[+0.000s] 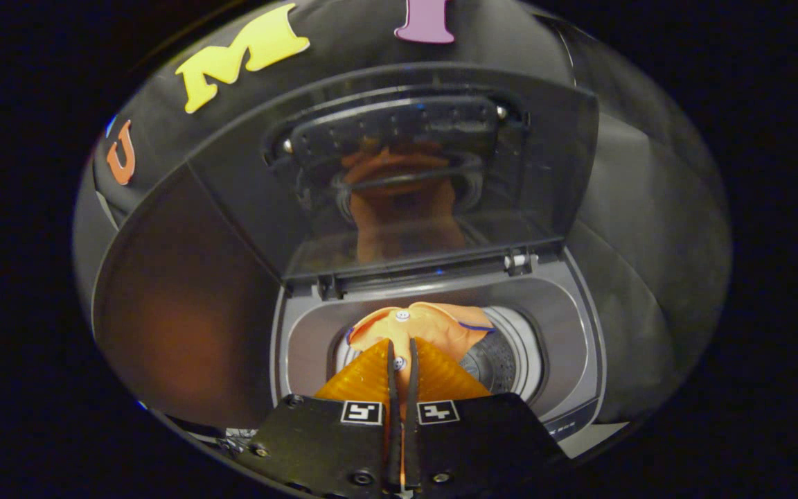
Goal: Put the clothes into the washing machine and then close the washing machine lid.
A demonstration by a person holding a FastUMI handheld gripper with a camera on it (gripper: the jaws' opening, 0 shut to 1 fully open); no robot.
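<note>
At the lower middle of the frame the orange garment (427, 326) hangs over the drum mouth of the washing machine (572, 333), with its lid (233, 208) standing raised in the upper middle. The cloth looks light, soft and floppy, best pinched at a bunched fold. The gripper (402, 357) has its jaws nearly together, a thin strip of the fabric apparently nipped between them.
</note>
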